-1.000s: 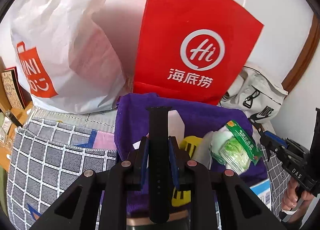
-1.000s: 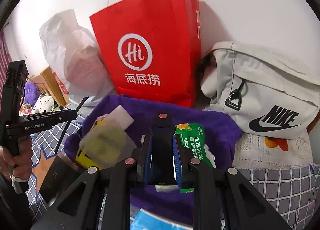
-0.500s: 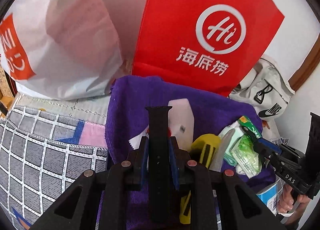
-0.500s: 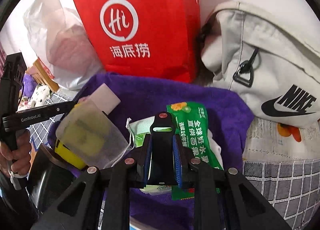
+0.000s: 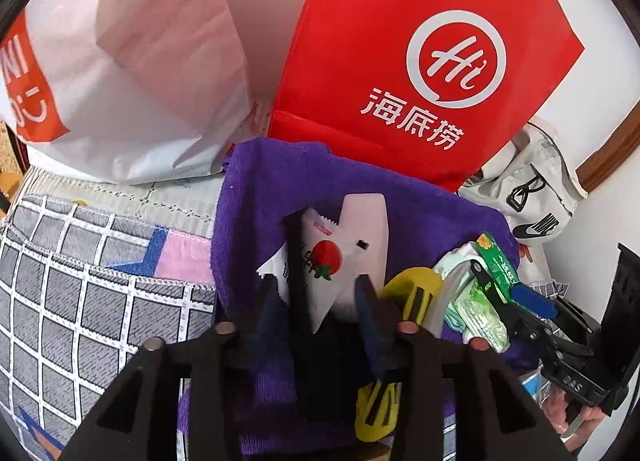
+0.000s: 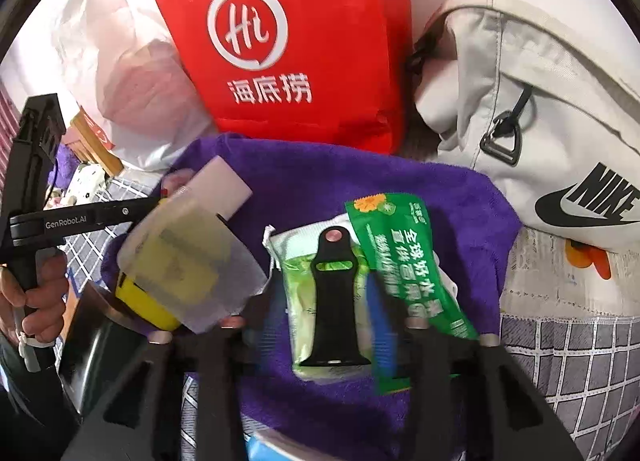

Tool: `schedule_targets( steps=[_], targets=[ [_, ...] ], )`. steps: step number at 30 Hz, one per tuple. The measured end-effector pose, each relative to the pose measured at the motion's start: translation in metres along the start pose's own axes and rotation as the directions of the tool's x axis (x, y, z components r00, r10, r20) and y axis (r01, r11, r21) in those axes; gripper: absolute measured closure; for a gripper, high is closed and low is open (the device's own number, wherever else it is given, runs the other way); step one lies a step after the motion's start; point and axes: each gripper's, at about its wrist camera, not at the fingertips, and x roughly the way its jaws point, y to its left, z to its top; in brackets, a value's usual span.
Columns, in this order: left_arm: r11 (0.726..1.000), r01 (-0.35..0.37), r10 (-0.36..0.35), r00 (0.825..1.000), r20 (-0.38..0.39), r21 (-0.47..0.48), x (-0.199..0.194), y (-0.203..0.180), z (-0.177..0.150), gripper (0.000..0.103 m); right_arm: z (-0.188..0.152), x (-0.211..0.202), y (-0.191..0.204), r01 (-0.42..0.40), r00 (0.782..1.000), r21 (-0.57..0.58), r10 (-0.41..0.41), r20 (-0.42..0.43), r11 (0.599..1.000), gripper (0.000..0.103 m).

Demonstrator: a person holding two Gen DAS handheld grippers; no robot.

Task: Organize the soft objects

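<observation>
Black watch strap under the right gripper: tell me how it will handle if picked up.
The black watch strap looks like thin rubbery silicone, so probably floppy and light. It lies flat on a green packet, so it may slide. Unlikely to roll.

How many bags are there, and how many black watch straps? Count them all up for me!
Bags: 3 (red bag, white bag, Nike bag)
Watch straps: 2 (strap, second strap)
Total: 5
</observation>
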Motion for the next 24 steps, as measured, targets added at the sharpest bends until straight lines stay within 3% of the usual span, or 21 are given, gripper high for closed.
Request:
schedule_targets(
  steps=[2, 6, 11, 21, 24],
  targets=[
    [1.0, -0.005, 0.005, 1.0, -0.003, 0.003, -0.005, -0.001, -0.003, 0.062, 0.0, -0.009, 0.004, 0.012, 1.0, 0.0, -0.012, 0.019, 1.0, 0.042],
    [0.999, -0.024, 0.024, 1.0, -0.001, 0.024, -0.022, -0.006, -0.01, 0.059, -0.001, -0.029, 0.011, 0.022, 0.999, 0.027, -0.023, 0.046, 0.999, 0.039],
    [0.998, -0.035, 0.033, 0.999, 0.037, 0.056, -0.058, -0.02, -0.024, 0.049, -0.009, -0.063, 0.02, 0.055, 0.995, 0.069, -0.06, 0.078, 0.996, 0.021],
    [0.991, -0.074, 0.062, 0.992, 0.108, 0.113, -0.131, -0.053, -0.079, 0.036, -0.055, -0.132, 0.039, 0.068, 0.992, 0.166, -0.085, 0.096, 0.984, 0.02],
    [0.988, -0.088, 0.071, 0.989, 0.13, 0.131, -0.151, -0.063, -0.099, 0.031, -0.074, -0.152, 0.053, 0.109, 0.986, 0.163, -0.128, 0.108, 0.981, 0.02]
  ],
)
